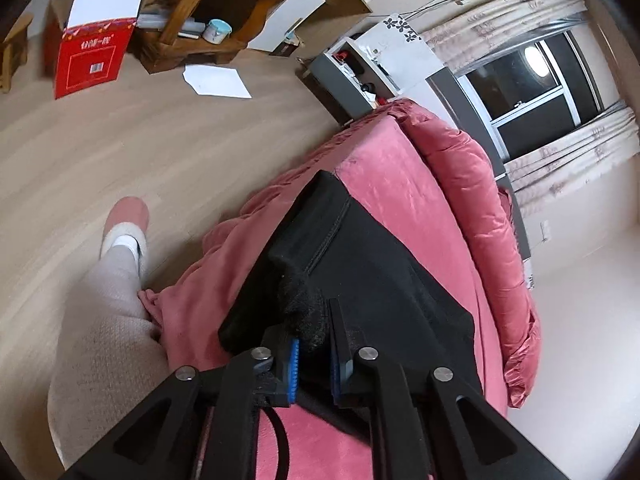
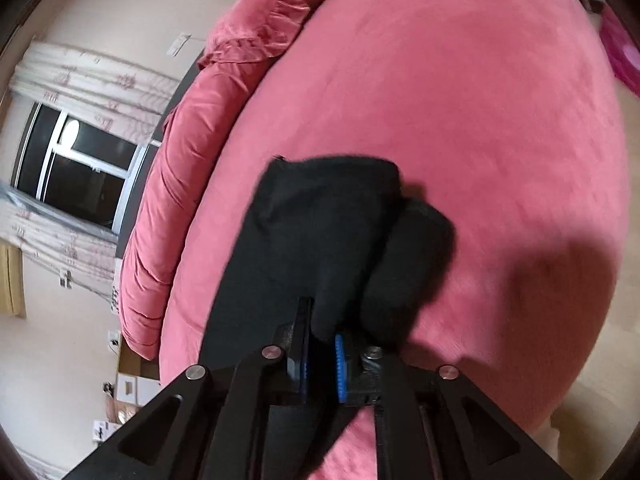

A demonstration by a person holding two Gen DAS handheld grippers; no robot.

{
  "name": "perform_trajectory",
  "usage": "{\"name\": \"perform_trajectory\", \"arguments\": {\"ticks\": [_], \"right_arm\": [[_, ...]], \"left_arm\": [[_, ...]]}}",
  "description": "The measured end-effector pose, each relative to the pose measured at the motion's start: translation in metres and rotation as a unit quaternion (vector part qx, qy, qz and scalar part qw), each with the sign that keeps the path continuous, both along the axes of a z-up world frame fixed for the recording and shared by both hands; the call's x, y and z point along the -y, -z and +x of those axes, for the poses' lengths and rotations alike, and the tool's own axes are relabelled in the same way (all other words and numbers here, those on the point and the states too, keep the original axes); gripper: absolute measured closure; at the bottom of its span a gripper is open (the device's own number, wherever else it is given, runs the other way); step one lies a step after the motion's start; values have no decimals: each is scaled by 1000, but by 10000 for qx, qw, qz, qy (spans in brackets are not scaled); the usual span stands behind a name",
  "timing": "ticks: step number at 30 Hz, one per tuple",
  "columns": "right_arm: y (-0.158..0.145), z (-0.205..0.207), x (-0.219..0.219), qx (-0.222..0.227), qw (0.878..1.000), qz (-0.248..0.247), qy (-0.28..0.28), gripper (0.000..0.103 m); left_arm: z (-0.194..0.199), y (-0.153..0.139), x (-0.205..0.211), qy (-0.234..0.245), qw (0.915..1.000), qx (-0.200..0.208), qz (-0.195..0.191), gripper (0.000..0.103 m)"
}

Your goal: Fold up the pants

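Note:
Black pants [image 1: 376, 264] lie on a pink bed [image 1: 384, 176], hanging over its near edge. My left gripper [image 1: 314, 344] is shut on a bunched fold of the pants, the cloth pinched between the blue pads. In the right wrist view the pants [image 2: 320, 236] spread across the pink bed [image 2: 460, 100], and my right gripper [image 2: 322, 344] is shut on another bunch of the black cloth. Both grippers hold the cloth slightly above the bed. The rest of the pants behind the fingers is hidden.
A pink quilt [image 1: 480, 200] lies rolled along the bed's far side by a window [image 1: 532, 92]. The person's leg and pink slipper [image 1: 126, 220] stand on the wood floor left of the bed. A red box [image 1: 92, 56] and wooden shelf [image 1: 216, 12] stand beyond.

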State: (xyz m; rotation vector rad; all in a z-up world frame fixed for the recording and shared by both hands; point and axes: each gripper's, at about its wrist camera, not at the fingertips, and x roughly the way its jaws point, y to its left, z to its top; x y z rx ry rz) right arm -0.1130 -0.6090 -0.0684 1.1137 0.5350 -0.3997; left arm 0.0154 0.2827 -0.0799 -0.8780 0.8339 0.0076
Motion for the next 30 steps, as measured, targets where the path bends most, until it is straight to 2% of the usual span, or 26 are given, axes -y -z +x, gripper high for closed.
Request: {"name": "perform_trajectory", "arguments": {"ticks": [4,6,8,9,12,13,15,16,18,20,21,23,26,27,29,30], "right_arm": [[-18,13,4,-90,9996,-247,-106,89],[-24,20,5,-319,9985,-418,-144,94],[-37,17,5,-121,9977,-662,12,95],[-39,12,7,-103,9972,-734,137,95],[-22,13,12,-769,9948,-648,163,95],[-20,12,10,-834,9940,-696,92,95],[-33,9,3,-919,9898,-1088,95,83],[-46,6,-3,-1149,9817,-1489,285,70],[-78,-5,-18,-1407,9589,-2298,886,68],[-103,-8,-31,-1014,9546,-2620,989,68],[-118,-1,-44,-784,9523,-2840,788,68],[-133,23,-74,-622,9464,-3166,162,68],[-136,86,-141,-275,9340,-3205,-1555,68],[-132,108,-167,-178,9265,-3104,-2122,68],[-117,156,-233,-22,8998,-2778,-3366,68],[-109,173,-258,-12,8879,-2618,-3782,68]], "left_arm": [[-1,-2,4,10,9998,29,186,92],[-3,-9,4,-26,9995,201,234,93],[-2,-19,4,-7,9987,306,413,93],[0,-20,6,63,9980,254,579,93],[5,-11,16,332,9910,-233,1275,88],[5,-9,15,333,9907,-302,1288,84],[-1,-13,2,43,9935,-284,1103,75],[-6,-19,-5,-188,9938,-222,1069,73],[-19,-31,-25,-882,9887,-170,1200,73],[-32,-44,-43,-1449,9820,1,1214,74],[-36,-51,-48,-1577,9806,175,1149,74],[-34,-58,-43,-1531,9812,347,1120,74],[-14,-62,-10,-792,9880,511,1224,74],[-6,-63,7,-440,9888,578,1306,74],[9,-62,37,169,9869,709,1439,73],[15,-62,53,458,9848,752,1497,72]]}}
